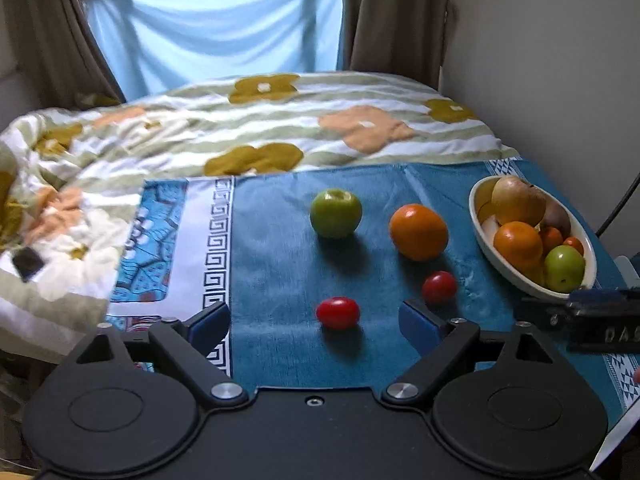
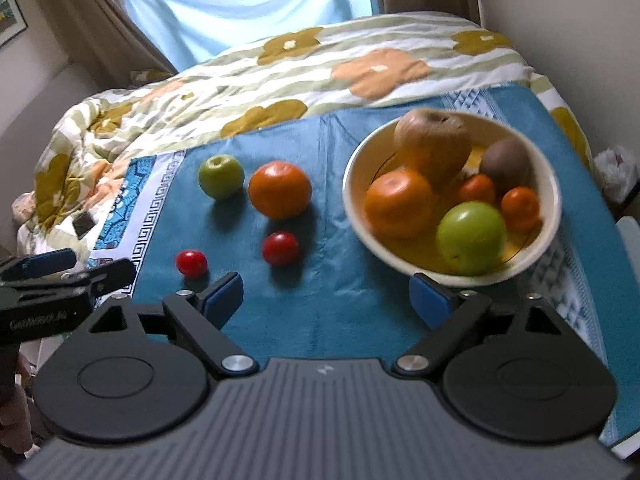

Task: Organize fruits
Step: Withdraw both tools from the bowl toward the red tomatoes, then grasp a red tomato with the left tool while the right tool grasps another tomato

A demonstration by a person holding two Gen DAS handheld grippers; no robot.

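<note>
On the blue cloth (image 1: 280, 240) lie a green apple (image 1: 336, 213), an orange (image 1: 418, 232) and two red tomatoes (image 1: 338, 312) (image 1: 439, 287). A cream bowl (image 1: 484, 236) at the right holds several fruits. My left gripper (image 1: 314, 322) is open and empty, with the near tomato between its pads. In the right wrist view the same apple (image 2: 221, 176), orange (image 2: 279, 195), tomatoes (image 2: 281, 248) (image 2: 192, 263) and bowl (image 2: 356, 200) show. My right gripper (image 2: 326, 298) is open and empty, just in front of the bowl. The left gripper shows at the left edge of the right wrist view (image 2: 80, 266).
A flowered duvet (image 1: 240, 132) covers the bed behind the cloth. Curtains (image 1: 216, 20) hang at the back and a wall (image 1: 560, 60) stands at the right. A small dark object (image 1: 27, 262) lies on the duvet at the left.
</note>
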